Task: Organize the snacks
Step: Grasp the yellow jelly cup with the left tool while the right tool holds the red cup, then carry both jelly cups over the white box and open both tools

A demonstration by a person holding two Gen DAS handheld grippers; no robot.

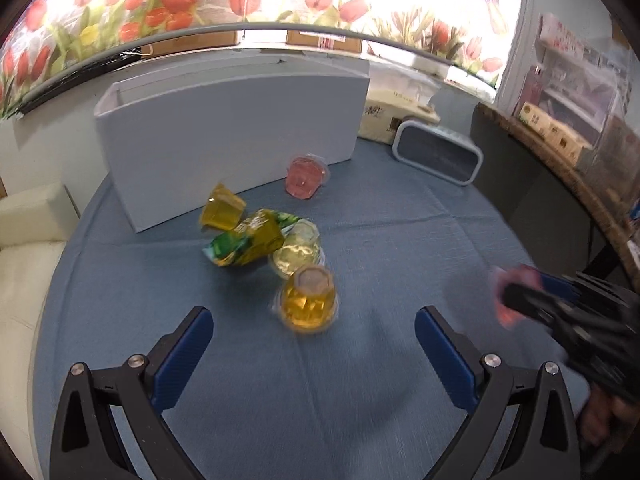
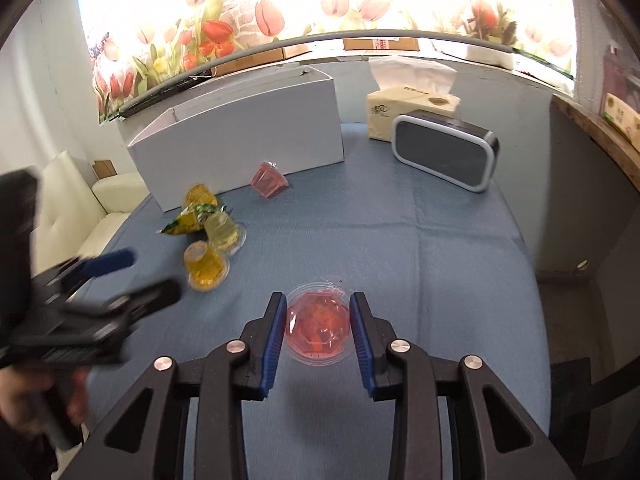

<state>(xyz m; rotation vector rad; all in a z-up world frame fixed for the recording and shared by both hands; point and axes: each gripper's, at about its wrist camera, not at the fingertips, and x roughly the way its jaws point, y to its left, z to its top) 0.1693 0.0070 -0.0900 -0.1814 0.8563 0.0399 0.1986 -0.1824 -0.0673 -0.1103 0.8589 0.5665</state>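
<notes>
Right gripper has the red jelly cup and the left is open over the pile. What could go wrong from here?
1. The right gripper pinches the red jelly cup by its smooth, tapered sides; it may slip out.
2. The open left gripper is near the orange jelly cup, which touches the pale cup and green packet; closing could scatter them.

Matt blue tablecloth, glossy clear-plastic jelly cups, seemingly cardboard box.

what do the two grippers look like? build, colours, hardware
Both match: left gripper and right gripper have black linkage arms with cut-out windows, silver round pivot bolts, and flat blue ribbed pads. No cables or markings visible. No sleeve in view.
</notes>
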